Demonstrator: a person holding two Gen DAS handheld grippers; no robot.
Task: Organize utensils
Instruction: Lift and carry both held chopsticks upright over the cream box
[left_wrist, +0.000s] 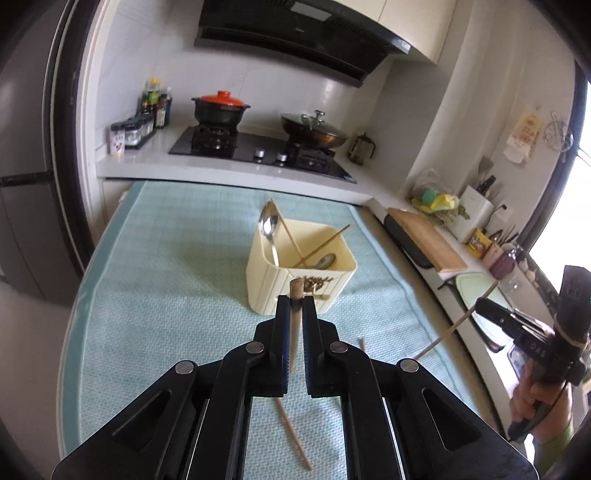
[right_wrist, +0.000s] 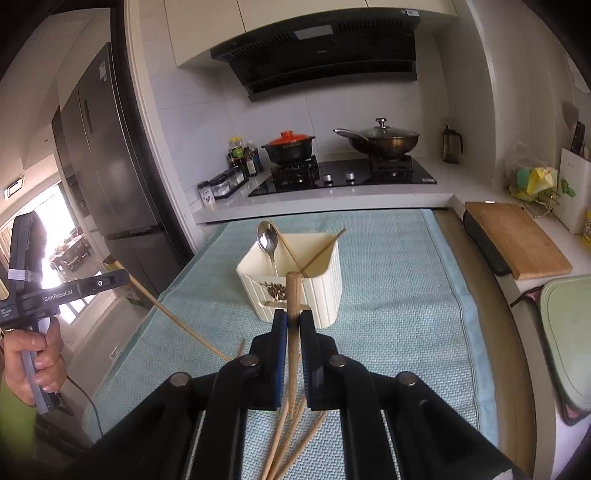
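Note:
A cream utensil holder (left_wrist: 266, 280) (right_wrist: 325, 291) stands on the teal mat (left_wrist: 166, 277). In it are a metal spoon (left_wrist: 267, 225) (right_wrist: 267, 238), a second spoon lying low and two crossed chopsticks (left_wrist: 321, 245). My left gripper (left_wrist: 295, 302) (right_wrist: 123, 277) is shut on a wooden chopstick (left_wrist: 296, 291) (right_wrist: 173, 317), held above the mat short of the holder. My right gripper (right_wrist: 293, 317) (left_wrist: 480, 304) is shut on another chopstick (right_wrist: 294, 291) (left_wrist: 454, 326). Several loose chopsticks (right_wrist: 291, 439) (left_wrist: 291, 432) lie on the mat beneath the grippers.
Behind the mat is a gas hob (left_wrist: 258, 147) with a red-lidded pot (left_wrist: 219, 107) and a lidded wok (left_wrist: 314, 129). A wooden cutting board (right_wrist: 517, 240) and a green tray (right_wrist: 569, 332) lie to the right. A dark fridge (right_wrist: 107, 155) stands to the left.

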